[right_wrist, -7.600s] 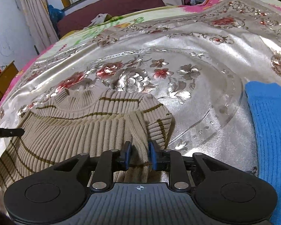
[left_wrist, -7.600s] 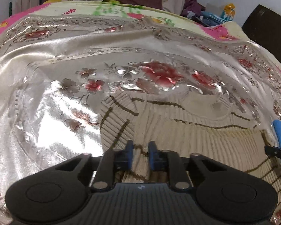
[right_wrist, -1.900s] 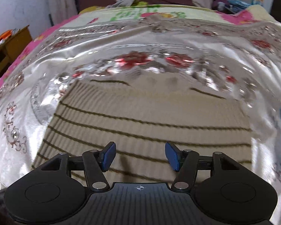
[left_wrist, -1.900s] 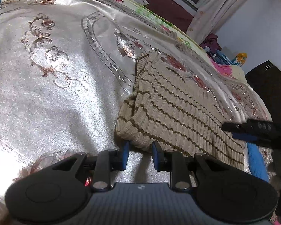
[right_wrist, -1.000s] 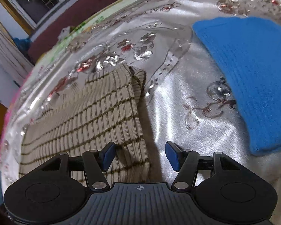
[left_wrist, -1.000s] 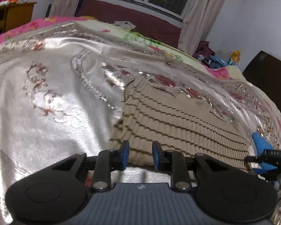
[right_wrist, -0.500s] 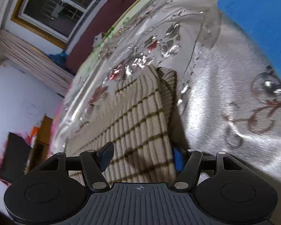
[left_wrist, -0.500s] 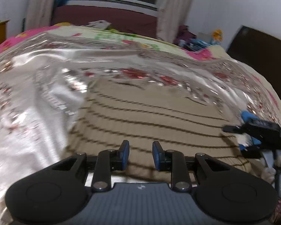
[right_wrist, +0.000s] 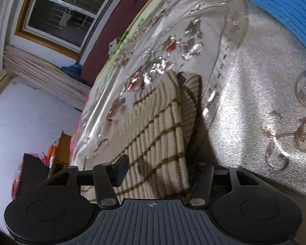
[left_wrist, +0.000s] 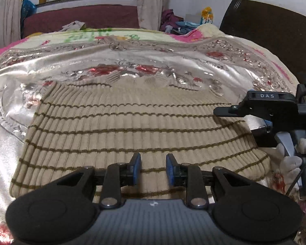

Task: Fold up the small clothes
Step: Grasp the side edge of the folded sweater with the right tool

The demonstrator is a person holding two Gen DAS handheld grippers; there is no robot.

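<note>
**A:** Where's the garment, and why are you set up like that?

**B:** The striped sweater [left_wrist: 132,130] lies flat on the satin bedspread [left_wrist: 132,61], sleeves already turned in, so it reads as a tidy rectangle. I've brought my left gripper [left_wrist: 153,168] over the near hem, jaws narrow with nothing between them and only knit beneath. My right gripper [right_wrist: 156,172] sits at the sweater's right edge, rolled onto its side so one finger goes over the cloth and the other under it. Those jaws have just been closing, with the edge of the sweater between them. The under finger is hidden by the fabric, so I can't say whether the pads press yet.

**A:** So what's the plan, as you judge it?

**B:** Probably to pinch both near corners and carry the hem up toward the collar. The left will need to open and get under the hem first.

**A:** Anything in the way?

**B:** The blue knit [right_wrist: 283,8] lies well apart to the right. Beyond the sweater the bedspread is bare. The headboard [left_wrist: 275,36] and the clutter by the wall [left_wrist: 181,23] are far off. The slick satin may let the sweater slide.
</note>
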